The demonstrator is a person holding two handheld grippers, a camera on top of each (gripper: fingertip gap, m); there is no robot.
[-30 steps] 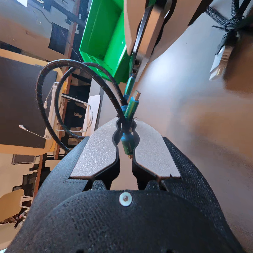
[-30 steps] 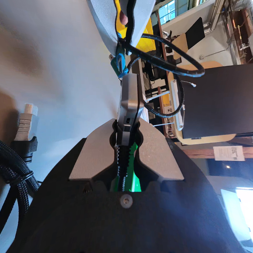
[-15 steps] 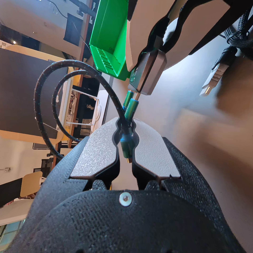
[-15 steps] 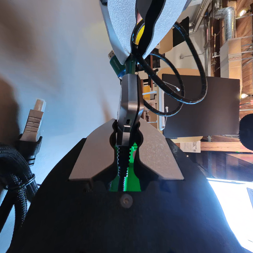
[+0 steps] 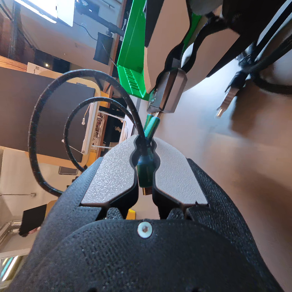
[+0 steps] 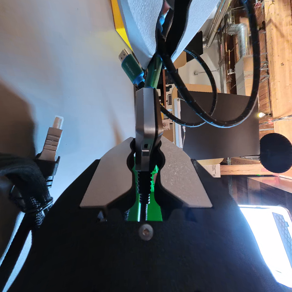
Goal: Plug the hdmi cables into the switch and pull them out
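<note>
My left gripper (image 5: 145,139) is shut on green HDMI plugs with black braided cables (image 5: 36,126) looping to the left. One green plug (image 5: 145,173) lies between the fingers and points back at the camera. Another green plug (image 5: 152,124) points forward, its metal tip at the port end of the grey switch (image 5: 167,91). My right gripper (image 6: 147,141) is shut on the switch (image 6: 147,120), which stands upright. A green plug (image 6: 153,74) meets its far end; how deep it sits is hidden. A second green plug (image 6: 131,68) hangs free beside it.
The switch's own grey plug (image 6: 52,142) and bundled black cable (image 6: 23,181) hang at the left over the white table (image 6: 63,63). A green bin (image 5: 134,63) stands behind the switch. A bright laptop (image 6: 268,237) is at the lower right. Left tips to right tips: about 7 cm.
The switch and the forward green plug have come together: a second ago the plug's tip was free beside the switch, and now it is at the switch's end. Both grips held.
</note>
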